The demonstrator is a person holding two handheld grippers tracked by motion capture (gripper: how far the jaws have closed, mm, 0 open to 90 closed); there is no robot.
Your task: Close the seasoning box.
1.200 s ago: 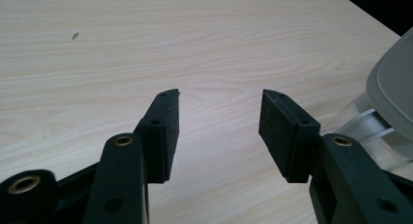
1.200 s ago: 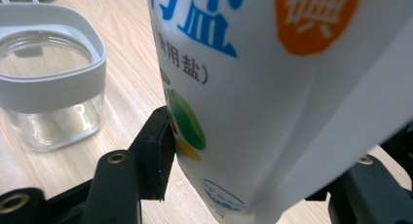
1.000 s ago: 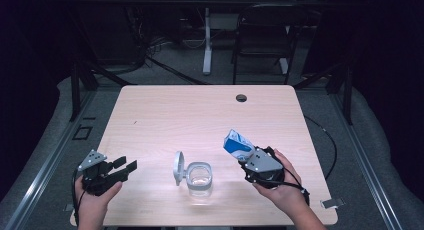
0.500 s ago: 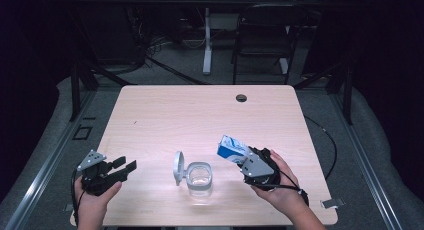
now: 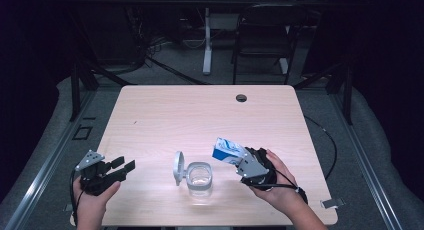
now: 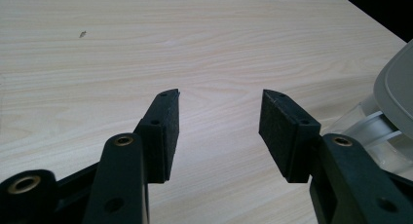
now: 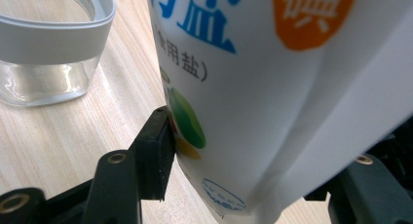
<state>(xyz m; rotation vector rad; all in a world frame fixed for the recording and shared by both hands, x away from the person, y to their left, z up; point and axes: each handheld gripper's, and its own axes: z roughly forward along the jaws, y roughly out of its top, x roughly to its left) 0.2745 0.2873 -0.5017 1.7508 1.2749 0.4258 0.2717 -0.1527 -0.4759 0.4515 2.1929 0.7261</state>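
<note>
- Pale wooden table [image 5: 165,115] in a dark room – a chair [image 5: 262,37] stands behind it.
- White salt bag [image 5: 228,150] with blue print, tilted toward the jar, clamped between the right gripper's [image 5: 250,165] jaws, near the table's front edge.
- Clear jar [image 5: 199,177] just left of the bag, its grey lid [image 5: 178,167] flipped up.
- Left gripper [image 5: 120,169] – jaws apart, holding nothing – rests well left of the jar.

- Salt bag [image 7: 292,97], white: blue Chinese characters in brackets, "(食用盐)".
- Same bag, above: large blue characters, cut off at the top edge, unreadable.
- Same bag, orange roundel: white character, partly cropped, not legible.
</note>
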